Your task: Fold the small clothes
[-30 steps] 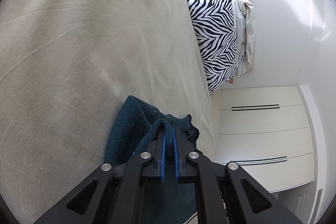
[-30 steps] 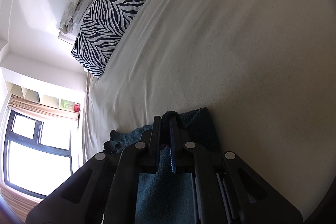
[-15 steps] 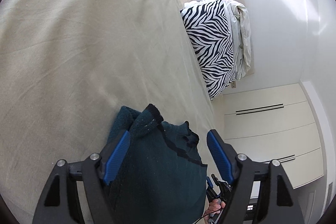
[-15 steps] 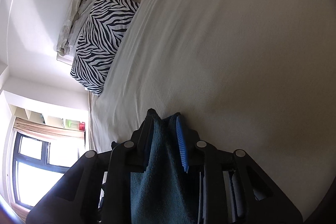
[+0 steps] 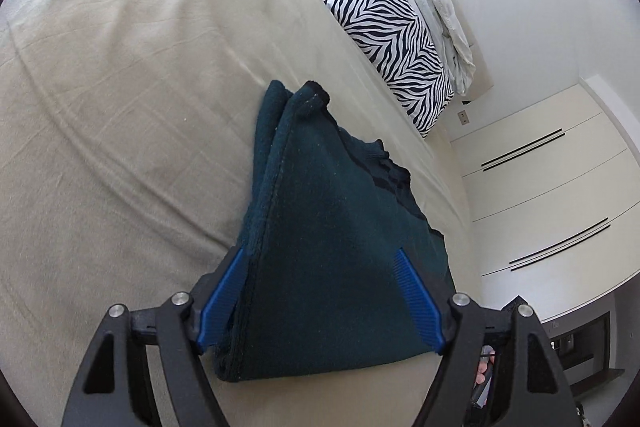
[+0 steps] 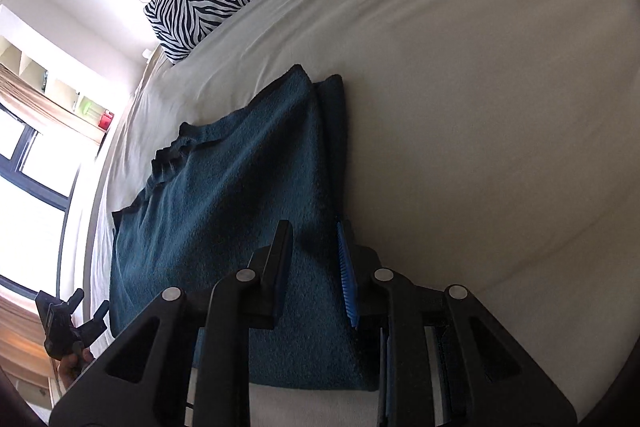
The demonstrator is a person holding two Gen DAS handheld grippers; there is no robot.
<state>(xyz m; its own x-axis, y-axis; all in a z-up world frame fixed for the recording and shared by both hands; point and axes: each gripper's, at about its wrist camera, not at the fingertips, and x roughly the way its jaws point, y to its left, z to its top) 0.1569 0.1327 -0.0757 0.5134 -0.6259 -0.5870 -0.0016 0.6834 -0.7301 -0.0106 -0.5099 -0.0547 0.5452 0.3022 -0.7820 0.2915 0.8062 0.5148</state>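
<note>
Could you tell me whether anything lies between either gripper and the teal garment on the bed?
Nothing visible does. The teal garment lies folded on the bed sheet, directly under the open left gripper and the right gripper, whose jaws stand slightly apart. The zebra pillow sits well off at the headboard.

We are counting one dark teal garment (image 5: 332, 239) lying folded on one bed (image 5: 120, 107), one zebra-striped pillow (image 5: 394, 39), one crumpled pale sheet (image 5: 444, 11) beside it, and two grippers, the left gripper (image 5: 320, 299) and the right gripper (image 6: 316, 267).
</note>
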